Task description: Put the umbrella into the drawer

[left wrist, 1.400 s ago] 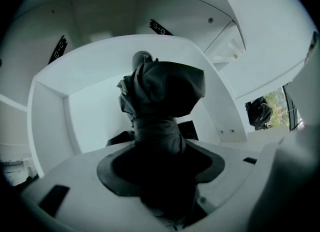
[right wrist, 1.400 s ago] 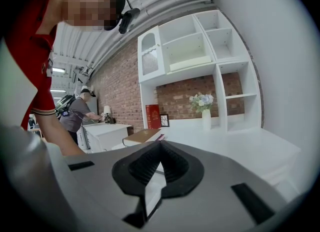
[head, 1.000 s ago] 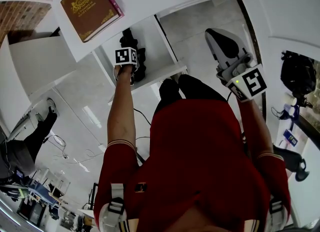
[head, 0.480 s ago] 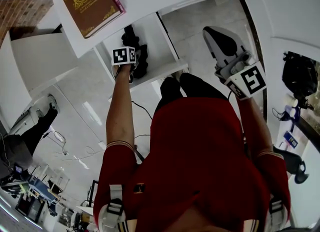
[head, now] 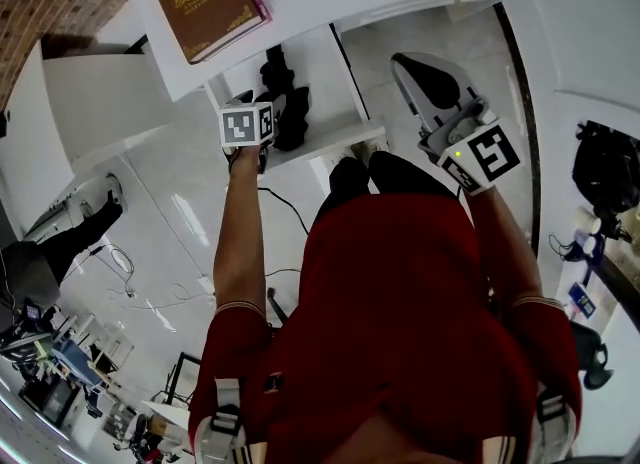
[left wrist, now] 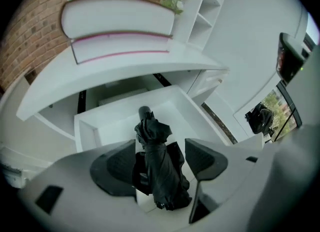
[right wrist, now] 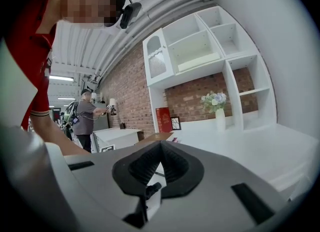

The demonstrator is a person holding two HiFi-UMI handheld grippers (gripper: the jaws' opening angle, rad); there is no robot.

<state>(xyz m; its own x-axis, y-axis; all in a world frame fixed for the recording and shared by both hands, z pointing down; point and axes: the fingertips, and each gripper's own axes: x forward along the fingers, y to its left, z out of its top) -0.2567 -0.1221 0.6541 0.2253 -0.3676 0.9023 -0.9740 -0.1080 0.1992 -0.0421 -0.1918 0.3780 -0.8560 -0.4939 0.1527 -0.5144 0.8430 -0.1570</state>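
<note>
Left tongs [left wrist: 160,151] wide open, clear of umbrella [left wrist: 150,128] — right tongs [right wrist: 160,148] closed.

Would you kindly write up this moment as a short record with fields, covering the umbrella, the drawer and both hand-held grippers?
umbrella: black, folded, lying inside the drawer
drawer: white, pulled open below the countertop
left hand-held gripper: above the umbrella, jaws apart, pads not touching it
right hand-held gripper: off to the side of the drawer, jaws together, nothing between them
task state: umbrella in the drawer, drawer not yet shut
</note>
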